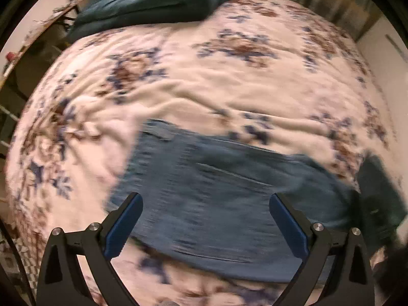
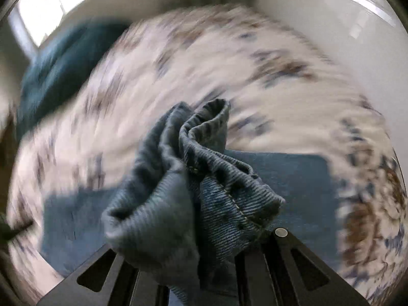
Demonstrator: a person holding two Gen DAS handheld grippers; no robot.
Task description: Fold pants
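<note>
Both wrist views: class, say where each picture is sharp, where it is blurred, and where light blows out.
Left wrist view: open left gripper sharp; jeans and floral bedspread smeared, edges bent by the fisheye. Right wrist view: the bunched denim in the shut right gripper is crisp, the bedspread behind streaks in an arc, and the window is blown out white.

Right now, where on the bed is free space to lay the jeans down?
The floral bedspread is bare between the dark green pillow and the jeans, and left of the jeans too. Crowded: the near edge, where the jeans lie.
</note>
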